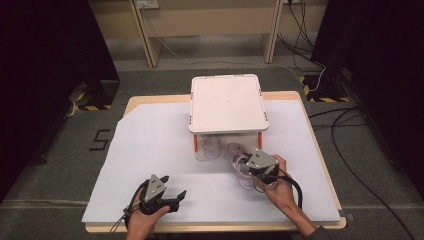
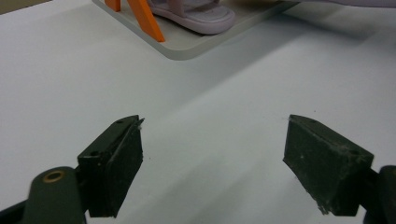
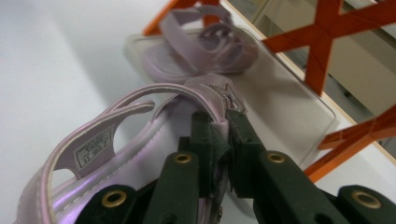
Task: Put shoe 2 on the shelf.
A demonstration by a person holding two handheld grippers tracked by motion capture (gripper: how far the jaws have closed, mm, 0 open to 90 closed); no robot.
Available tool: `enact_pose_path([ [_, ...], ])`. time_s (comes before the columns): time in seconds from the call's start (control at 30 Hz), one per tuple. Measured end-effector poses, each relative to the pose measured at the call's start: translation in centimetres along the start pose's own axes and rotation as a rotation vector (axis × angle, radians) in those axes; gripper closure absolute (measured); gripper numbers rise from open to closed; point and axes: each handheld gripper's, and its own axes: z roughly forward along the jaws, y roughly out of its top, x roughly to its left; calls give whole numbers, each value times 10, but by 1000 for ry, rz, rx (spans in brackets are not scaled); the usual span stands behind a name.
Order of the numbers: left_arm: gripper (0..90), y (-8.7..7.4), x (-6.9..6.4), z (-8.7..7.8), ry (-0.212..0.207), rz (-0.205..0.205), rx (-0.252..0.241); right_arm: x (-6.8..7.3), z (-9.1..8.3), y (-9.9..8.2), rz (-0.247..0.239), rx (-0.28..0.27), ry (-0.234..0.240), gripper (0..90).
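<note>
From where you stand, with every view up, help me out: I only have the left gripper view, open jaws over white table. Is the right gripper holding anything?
Observer: Yes, the right gripper is shut on the strap of a lilac sandal.
Operator: Where is that sandal?
Observer: On the white sheet, just in front of the rack.
Operator: And its pair?
Observer: The second sandal sits on the rack's bottom shelf.

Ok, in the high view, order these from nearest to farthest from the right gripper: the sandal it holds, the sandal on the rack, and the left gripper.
1. Held sandal, in its fingers.
2. Rack sandal, left and beyond, on the lower shelf.
3. Left gripper, far left, near the table's front edge.
</note>
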Motion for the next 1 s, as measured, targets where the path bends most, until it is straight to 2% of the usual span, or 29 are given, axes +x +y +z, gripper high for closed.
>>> enact_pose_path([
  [0.07,190,-1,0,0,2,-1,3,-5,9,0,21,11,-18,828],
  [0.23,191,0,1,-1,2,-4,0,-12,26,0,40,20,-60,827],
  [0.43,191,-1,1,0,3,-4,3,-14,45,7,23,34,-105,819],
  [0.5,191,0,1,0,3,-5,1,-12,53,9,8,61,-104,808],
  [0.57,190,-1,1,-1,3,-4,1,-9,58,11,28,43,-106,766],
  [0.63,190,-1,2,-1,1,-1,6,-5,61,16,5,59,-99,703],
  [0.73,191,-1,1,0,-2,-4,3,-2,60,20,-25,88,-127,616],
  [0.77,190,-1,1,0,-3,0,7,-3,58,19,2,88,-119,585],
  [0.9,191,-1,-1,0,-7,2,8,-8,53,20,54,74,-94,492],
  [1.0,191,-1,0,0,-7,3,9,-10,49,21,98,64,-68,454],
])
